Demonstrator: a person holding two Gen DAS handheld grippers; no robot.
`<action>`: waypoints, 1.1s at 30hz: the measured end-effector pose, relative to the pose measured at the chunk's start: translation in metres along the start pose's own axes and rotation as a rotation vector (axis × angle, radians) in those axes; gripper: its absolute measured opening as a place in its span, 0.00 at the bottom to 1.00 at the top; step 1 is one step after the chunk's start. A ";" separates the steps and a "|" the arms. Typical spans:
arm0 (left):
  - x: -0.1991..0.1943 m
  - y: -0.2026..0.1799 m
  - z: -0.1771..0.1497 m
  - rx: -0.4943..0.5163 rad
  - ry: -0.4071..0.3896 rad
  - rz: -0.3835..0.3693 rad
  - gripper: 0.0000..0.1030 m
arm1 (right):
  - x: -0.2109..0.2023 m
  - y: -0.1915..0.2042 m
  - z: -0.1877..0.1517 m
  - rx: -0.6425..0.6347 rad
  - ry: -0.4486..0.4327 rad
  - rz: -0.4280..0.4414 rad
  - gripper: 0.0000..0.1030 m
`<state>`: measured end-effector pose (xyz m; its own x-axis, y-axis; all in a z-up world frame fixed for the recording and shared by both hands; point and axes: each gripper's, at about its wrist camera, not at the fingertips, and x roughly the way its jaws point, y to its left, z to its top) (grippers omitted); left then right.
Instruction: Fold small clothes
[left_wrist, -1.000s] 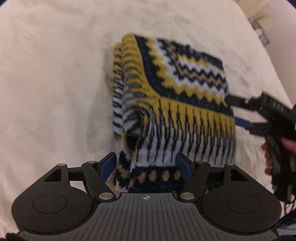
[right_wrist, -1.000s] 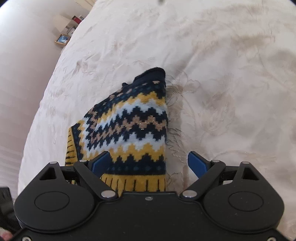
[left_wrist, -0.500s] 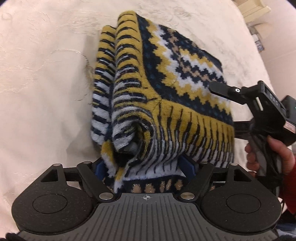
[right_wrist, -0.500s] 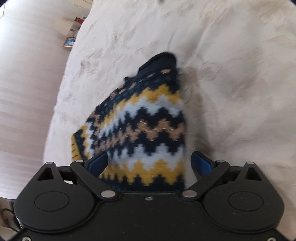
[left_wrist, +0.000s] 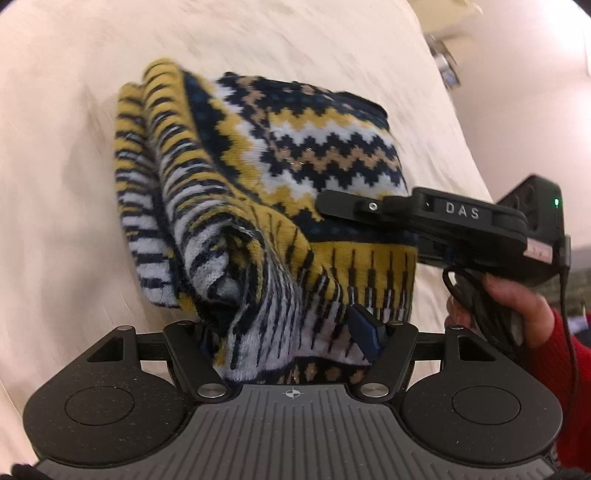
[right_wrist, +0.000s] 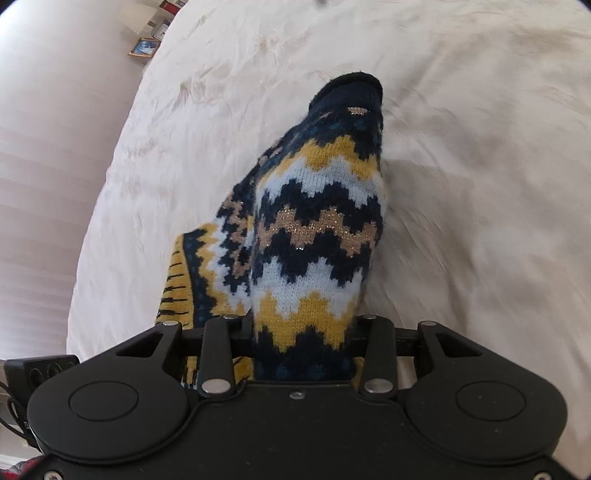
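Observation:
A folded knit sweater (left_wrist: 280, 158) in yellow, navy and white zigzags lies on a cream bedspread (left_wrist: 55, 184). My left gripper (left_wrist: 284, 328) has the sweater's thick near edge between its jaws, which are closing. One blue pad (left_wrist: 364, 332) presses into the knit and the other is buried under it. In the right wrist view the sweater (right_wrist: 314, 229) is bunched into a ridge, and my right gripper (right_wrist: 303, 332) is closing on it with both pads hidden. From the left wrist view a black finger (left_wrist: 354, 206) of the right gripper lies across the sweater's right side.
A hand (left_wrist: 517, 306) in a red sleeve (left_wrist: 565, 350) holds the right gripper. The bedspread (right_wrist: 480, 147) spreads wide to the right. The bed's rounded edge drops to a pale floor (right_wrist: 44, 147), where a small picture frame (right_wrist: 144, 47) stands.
Both grippers moved in over the sweater. The right jaws went from wide apart to tight against the knit. The near edge is now bunched and raised.

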<state>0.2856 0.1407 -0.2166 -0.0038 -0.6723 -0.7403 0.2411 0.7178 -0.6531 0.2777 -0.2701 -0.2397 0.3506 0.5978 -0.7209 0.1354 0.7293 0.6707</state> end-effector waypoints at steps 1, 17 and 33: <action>0.001 -0.005 -0.011 0.007 0.013 -0.006 0.64 | -0.006 -0.002 -0.008 0.001 0.002 -0.008 0.46; 0.008 -0.047 -0.157 0.014 -0.021 0.410 0.66 | -0.028 -0.012 -0.023 -0.054 -0.012 -0.182 0.58; -0.069 -0.130 -0.179 0.110 -0.326 0.733 0.67 | -0.107 0.020 -0.088 -0.332 -0.346 -0.330 0.79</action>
<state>0.0811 0.1259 -0.1093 0.4710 -0.0685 -0.8795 0.1669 0.9859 0.0126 0.1609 -0.2904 -0.1648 0.6293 0.2180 -0.7459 0.0112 0.9572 0.2892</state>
